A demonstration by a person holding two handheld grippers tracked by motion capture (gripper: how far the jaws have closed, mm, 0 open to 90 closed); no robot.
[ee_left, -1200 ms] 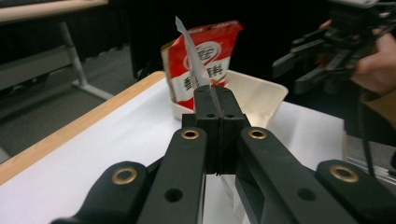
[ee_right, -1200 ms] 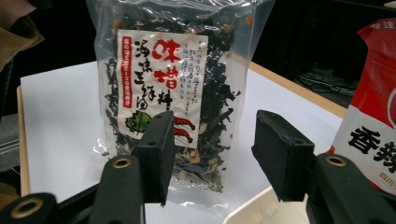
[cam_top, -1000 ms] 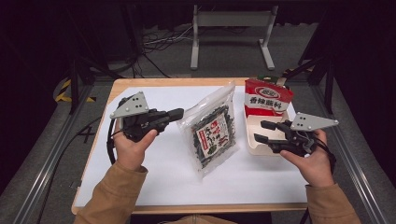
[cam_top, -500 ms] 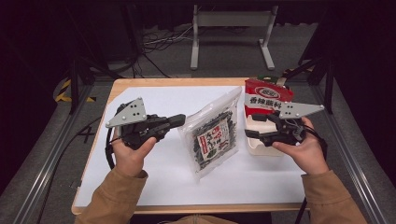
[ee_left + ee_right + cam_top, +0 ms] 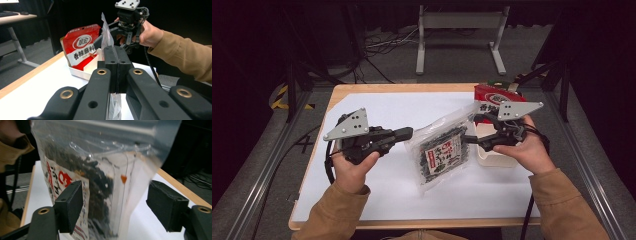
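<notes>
Right tool has its jaws spread wide, just been opening, with the clear seaweed bag standing between them; in the right gripper view neither pad presses on the bag, a gap shows on both sides. Left tool is closed, jaws pressed together; in the left gripper view the bag's thin edge rises just behind the shut jaws, and whether they pinch it cannot be told. The bag sits tilted near the middle of the white desk, top end up toward the right tool, lower end resting on the desk. Just right of the bag is a white tray with a red snack pouch standing in it, behind the right tool. Left hand is left of the bag, right hand right of it.
</notes>
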